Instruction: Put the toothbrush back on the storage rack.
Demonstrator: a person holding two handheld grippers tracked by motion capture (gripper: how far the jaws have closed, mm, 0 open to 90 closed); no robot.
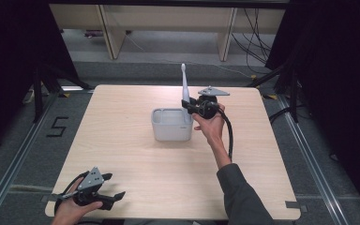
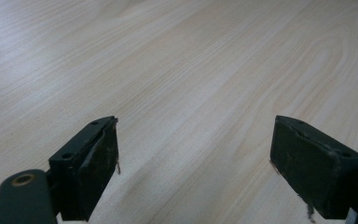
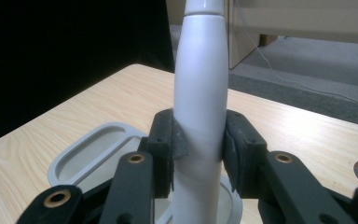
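A person's right gripper is clamping the handle of a white electric toothbrush, holding it upright with the brush head pointing up, just above the right-hand compartment of a grey holder directly beneath it, apparently so the handle can slide straight in or out. The jaws are pressing both sides of the handle. The left gripper is resting open and empty on the table, well clear of the work. No brand or lettering is legible on the toothbrush or holder.
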